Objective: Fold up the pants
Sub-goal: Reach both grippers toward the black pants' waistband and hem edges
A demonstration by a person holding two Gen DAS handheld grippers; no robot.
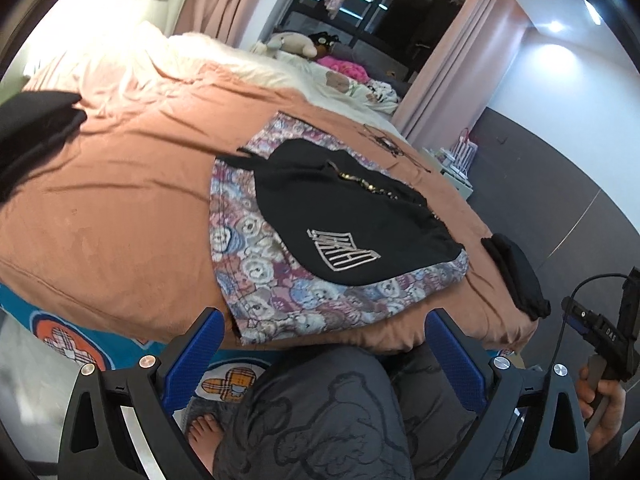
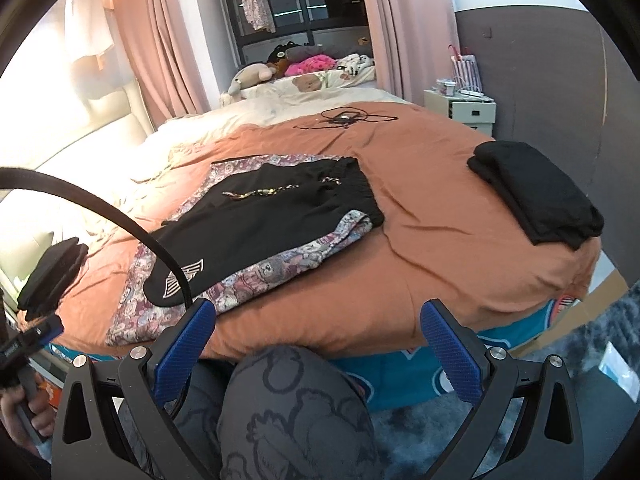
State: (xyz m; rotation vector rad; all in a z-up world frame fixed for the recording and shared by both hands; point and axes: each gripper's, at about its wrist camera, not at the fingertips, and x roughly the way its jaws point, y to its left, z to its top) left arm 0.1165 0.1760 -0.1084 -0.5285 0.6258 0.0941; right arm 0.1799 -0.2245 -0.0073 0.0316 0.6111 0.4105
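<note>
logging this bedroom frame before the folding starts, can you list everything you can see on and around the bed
black pants: 1, black with a white logo and gold chain, laid flat on the patterned cloth
patterned cloth: 1, purple-grey teddy print, mid-bed under the pants
bedspread: 1, orange-brown, covering the bed
folded black stack: 1, black, bed's right corner
second folded black stack: 1, black, bed's left edge
black cord: 1, black, far side of the bedspread
plush toys: several, beige, black, pink, by the window
curtains: pink, both sides of the window
nightstand: 1, white, right of the bed
left gripper: blue pads, open, empty
right gripper: blue pads, open, empty
person's knee: grey printed trousers
</note>
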